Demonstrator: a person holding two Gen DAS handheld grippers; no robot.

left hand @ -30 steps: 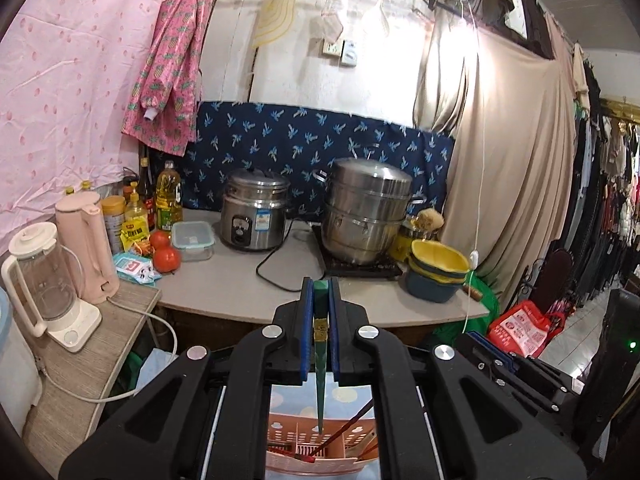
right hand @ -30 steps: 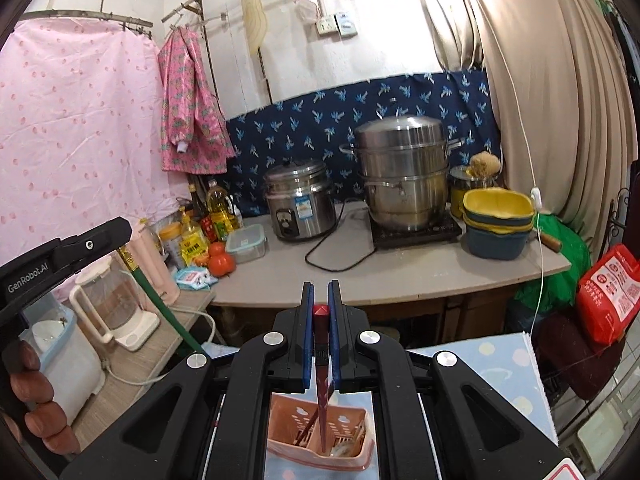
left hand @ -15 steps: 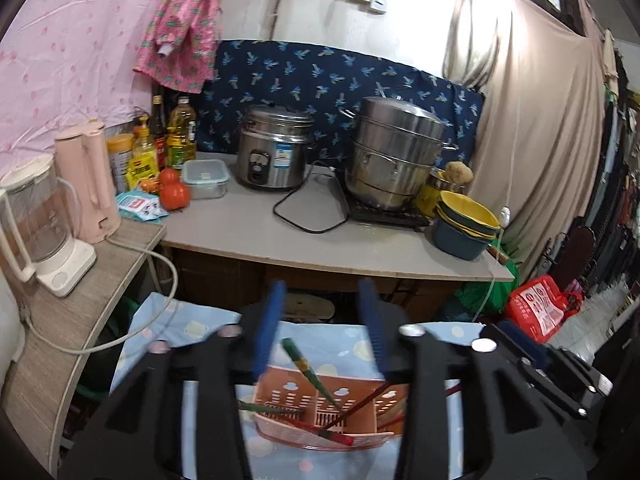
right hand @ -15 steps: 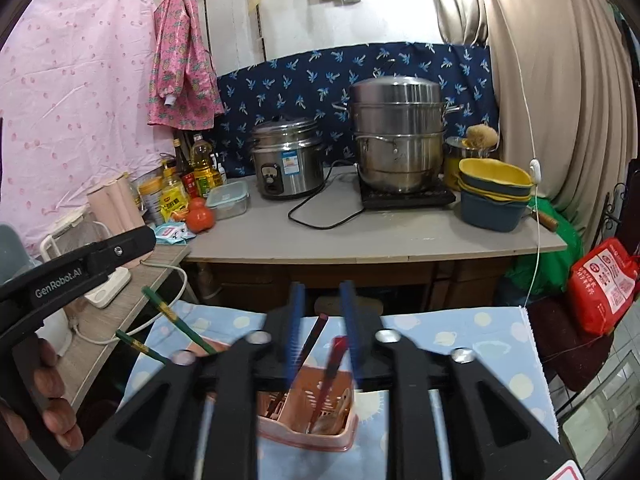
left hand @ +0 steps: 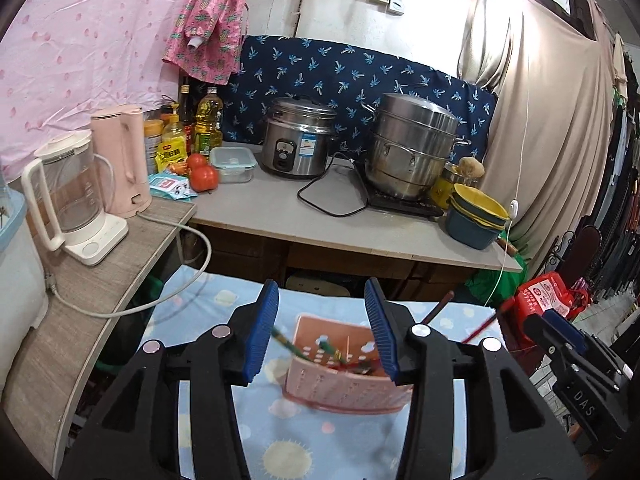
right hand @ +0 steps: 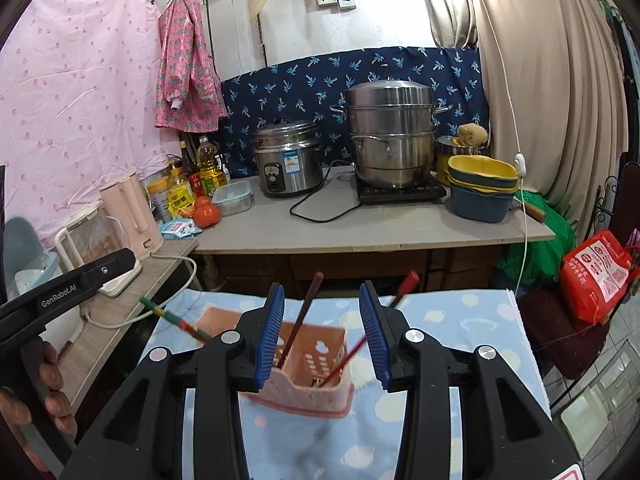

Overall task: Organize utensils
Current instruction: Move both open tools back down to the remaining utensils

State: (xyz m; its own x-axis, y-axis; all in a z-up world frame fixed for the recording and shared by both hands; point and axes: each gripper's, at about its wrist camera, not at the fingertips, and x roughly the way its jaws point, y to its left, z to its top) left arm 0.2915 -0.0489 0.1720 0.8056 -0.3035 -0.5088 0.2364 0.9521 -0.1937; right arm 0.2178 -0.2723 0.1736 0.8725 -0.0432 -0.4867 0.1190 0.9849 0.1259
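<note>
A pink perforated utensil basket [left hand: 344, 376] [right hand: 308, 372] stands on a light blue patterned cloth [left hand: 200, 308] [right hand: 440, 320]. Green chopsticks [left hand: 330, 350] [right hand: 172, 316] lean in its left side. A dark red chopstick [right hand: 302, 316] and a bright red one [right hand: 404, 284] [left hand: 482, 326] lean in its right side. My left gripper [left hand: 322, 330] is open and empty just above the basket. My right gripper [right hand: 322, 338] is open and empty above the basket too. The left gripper's body [right hand: 68, 292] shows at the left of the right wrist view.
A counter [left hand: 360, 232] behind the cloth holds a rice cooker [left hand: 298, 144], a steel steamer pot [left hand: 410, 148], stacked bowls [left hand: 476, 216], tomatoes [left hand: 202, 176] and bottles. A side shelf [left hand: 100, 272] at left holds a blender and pink kettle. A red bag [right hand: 596, 276] lies right.
Both grippers opened and let go of their chopsticks, which now lean in the basket. Both grippers pulled back and up from the basket.
</note>
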